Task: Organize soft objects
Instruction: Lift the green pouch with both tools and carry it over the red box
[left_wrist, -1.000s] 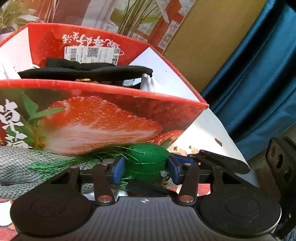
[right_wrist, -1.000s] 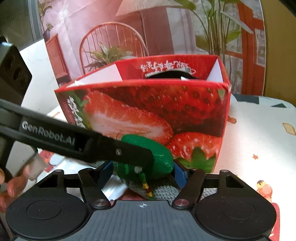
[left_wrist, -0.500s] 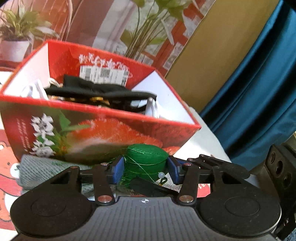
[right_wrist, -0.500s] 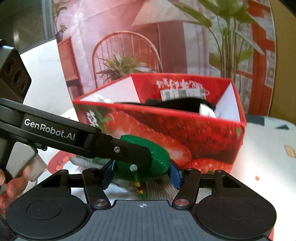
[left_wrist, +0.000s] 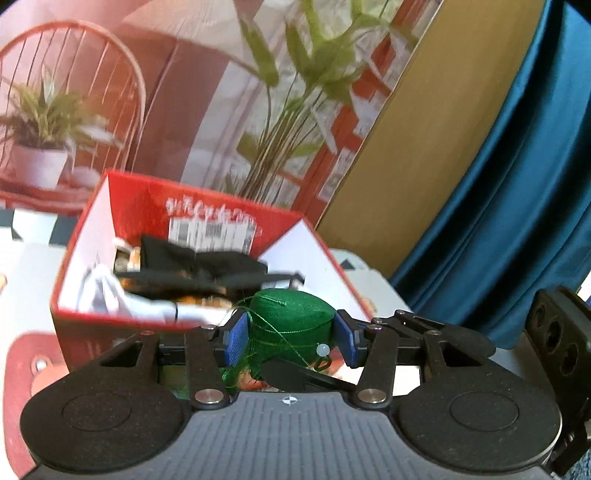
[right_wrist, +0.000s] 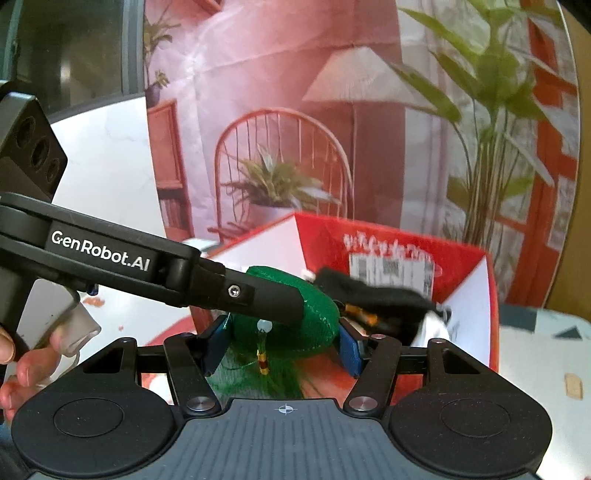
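Two grippers, one green cushion (left_wrist: 291, 321). Clamped on it from both sides by the left gripper (left_wrist: 291, 334), blue pads pressed into its flanks; likewise pinched by the right gripper (right_wrist: 282, 341), pads sunk into the same green fabric. Held in the air, just short of the near rim of the single red strawberry box (left_wrist: 207, 221), which lies directly ahead of both sets of jaws and slightly below. Neither hand clearly nearer; both equally engaged. Cushion's long axis across the jaws, roughly level, with a beaded green tassel (right_wrist: 263, 360) dangling beneath. Already inside the box: one black cloth item (left_wrist: 199, 264) and one white one (left_wrist: 107, 291), others too blurred to count. Probably next: forward over the rim, then down, minding the tassel threads.
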